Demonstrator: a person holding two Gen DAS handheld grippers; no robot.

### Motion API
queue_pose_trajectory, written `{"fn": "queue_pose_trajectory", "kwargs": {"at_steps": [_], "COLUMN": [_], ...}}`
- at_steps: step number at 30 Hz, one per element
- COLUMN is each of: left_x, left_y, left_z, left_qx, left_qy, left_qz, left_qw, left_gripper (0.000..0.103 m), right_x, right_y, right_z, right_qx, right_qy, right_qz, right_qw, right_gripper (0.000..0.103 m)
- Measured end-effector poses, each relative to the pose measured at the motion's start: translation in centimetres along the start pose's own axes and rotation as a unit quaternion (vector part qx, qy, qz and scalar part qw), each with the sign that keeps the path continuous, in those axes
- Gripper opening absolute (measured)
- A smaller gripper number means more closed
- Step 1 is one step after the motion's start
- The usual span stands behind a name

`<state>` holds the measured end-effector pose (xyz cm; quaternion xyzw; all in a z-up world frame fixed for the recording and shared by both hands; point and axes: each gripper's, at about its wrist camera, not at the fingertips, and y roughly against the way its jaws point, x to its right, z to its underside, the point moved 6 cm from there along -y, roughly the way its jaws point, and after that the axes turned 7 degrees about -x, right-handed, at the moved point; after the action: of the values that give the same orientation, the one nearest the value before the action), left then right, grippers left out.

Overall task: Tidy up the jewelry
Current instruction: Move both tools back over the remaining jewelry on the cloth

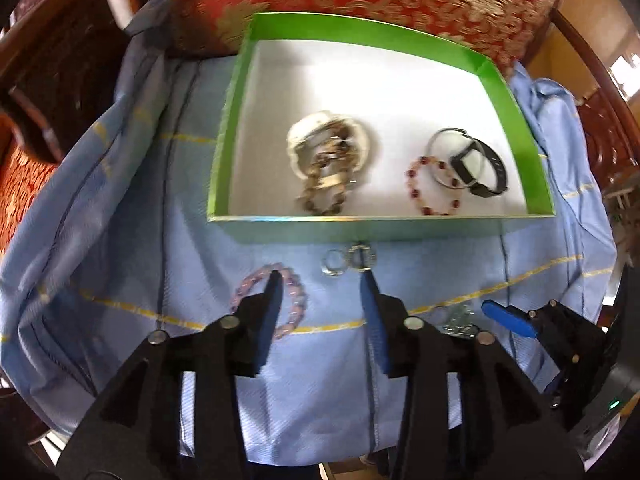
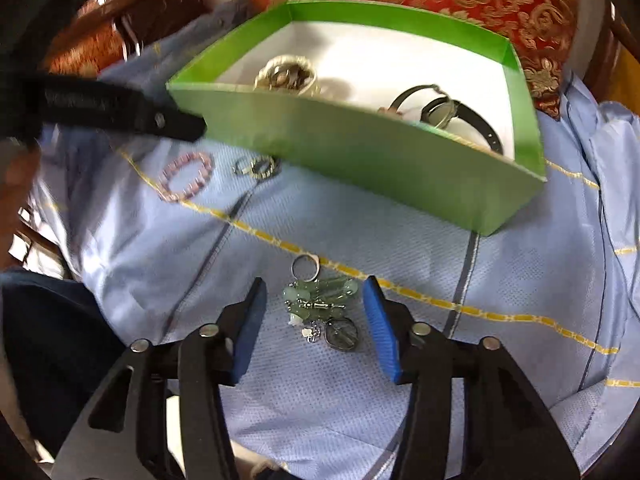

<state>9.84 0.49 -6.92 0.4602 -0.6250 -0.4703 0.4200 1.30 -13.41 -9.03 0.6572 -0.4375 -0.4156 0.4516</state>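
The right gripper (image 2: 315, 312), blue-padded jaws standing apart and empty, is straddling the pale-green beaded chain with silver charms (image 2: 320, 308), which is running toward twelve o'clock. The left gripper (image 1: 322, 280), also parted, is hovering nearer the pink beaded bracelet (image 1: 276, 300) at nine o'clock.

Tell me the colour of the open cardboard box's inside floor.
White, inside the green-walled cardboard box; clearest in the left wrist view.

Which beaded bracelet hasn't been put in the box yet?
The pale pink bracelet lies on the blue cloth; the others lie inside the green box.
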Motion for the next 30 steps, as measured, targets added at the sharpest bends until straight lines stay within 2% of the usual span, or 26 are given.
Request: {"fn": "queue_pose_trajectory", "kwargs": {"at_steps": [2,3,4,8,13,17,19,21,22,23,24,27,30], "left_x": [-0.7,-1.2,-1.7,-3.1,-3.4,-3.5,-3.8,-4.2,-4.4,-4.7,-4.9,-5.3,-5.4], "left_y": [0.0,-0.2,-0.4,-1.3,-1.4,-1.7,-2.0,-2.5,-2.7,-3.1,-3.3,-4.0,-4.6], "left_z": [0.3,0.4,0.5,0.8,0.9,0.9,1.0,1.1,1.1,1.1,1.2,1.2,1.1], "left_qx": [-0.001,-0.004,-0.01,-0.03,-0.033,-0.036,-0.041,-0.047,-0.051,-0.055,-0.062,-0.072,-0.078], "left_qy": [0.009,0.015,0.022,0.045,0.048,0.048,0.051,0.056,0.06,0.064,0.067,0.071,0.071], "left_qz": [-0.001,-0.002,-0.004,-0.008,-0.008,-0.014,-0.019,-0.023,-0.024,-0.024,-0.023,-0.031,-0.044], "left_qw": [1.0,0.9999,0.9997,0.9985,0.9983,0.9981,0.9976,0.9971,0.9966,0.9961,0.9956,0.9944,0.9934], "left_gripper": [0.048,0.048,0.048,0.048,0.048,0.05,0.051,0.05,0.044,0.033,0.016,0.016,0.021], "right_x": [-0.3,-0.4,-0.3,0.9,2.8,3.8,4.0,4.4,4.6,4.8,4.8,5.5,6.4], "right_y": [-0.7,-1.0,-1.2,-0.5,2.7,3.3,3.4,3.6,3.7,3.7,3.6,3.3,2.9], "right_z": [0.1,0.3,0.5,0.6,0.2,0.1,-0.1,-0.1,0.0,0.0,0.0,0.3,0.8], "right_qx": [-0.006,-0.011,-0.015,-0.005,0.034,0.037,0.041,0.048,0.048,0.047,0.046,0.041,0.034], "right_qy": [0.007,0.007,0.001,-0.031,-0.058,-0.055,-0.061,-0.076,-0.08,-0.083,-0.085,-0.098,-0.112], "right_qz": [0.014,0.013,0.008,-0.007,-0.005,0.027,0.027,0.022,0.021,0.02,0.02,0.025,0.031], "right_qw": [1.0,1.0,1.0,0.999,0.998,0.997,0.997,0.996,0.995,0.995,0.995,0.994,0.993], "right_gripper": [0.051,0.036,0.026,0.019,0.019,0.022,0.042,0.047,0.047,0.047,0.047,0.047,0.047]}}
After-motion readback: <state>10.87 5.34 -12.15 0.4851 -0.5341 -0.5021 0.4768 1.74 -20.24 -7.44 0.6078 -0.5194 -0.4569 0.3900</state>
